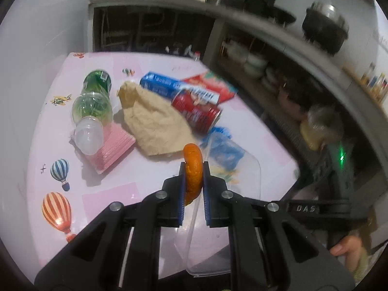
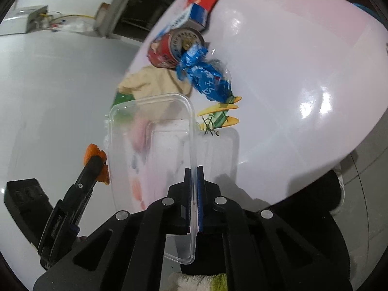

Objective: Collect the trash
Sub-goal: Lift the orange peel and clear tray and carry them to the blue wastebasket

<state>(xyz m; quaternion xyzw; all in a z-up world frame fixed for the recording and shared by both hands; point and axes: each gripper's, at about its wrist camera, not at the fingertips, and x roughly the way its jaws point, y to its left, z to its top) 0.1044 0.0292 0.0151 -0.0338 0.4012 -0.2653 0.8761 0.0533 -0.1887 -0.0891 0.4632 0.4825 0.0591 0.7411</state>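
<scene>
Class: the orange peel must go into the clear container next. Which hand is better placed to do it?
Left. Its gripper already clamps the orange peel beside the clear container; the right gripper grips the container's rim.

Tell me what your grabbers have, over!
Left gripper shut on orange peel. Right gripper shut on clear plastic container wall. Nothing blocking.

— What's behind the table (image 1: 116,189) on my feed?
— I see a dark pot (image 1: 325,30) on the grey counter (image 1: 278,31), stacked bowls (image 1: 254,64) on the shelf beneath.
— Balloon stickers (image 1: 57,212) on the pink top.
</scene>
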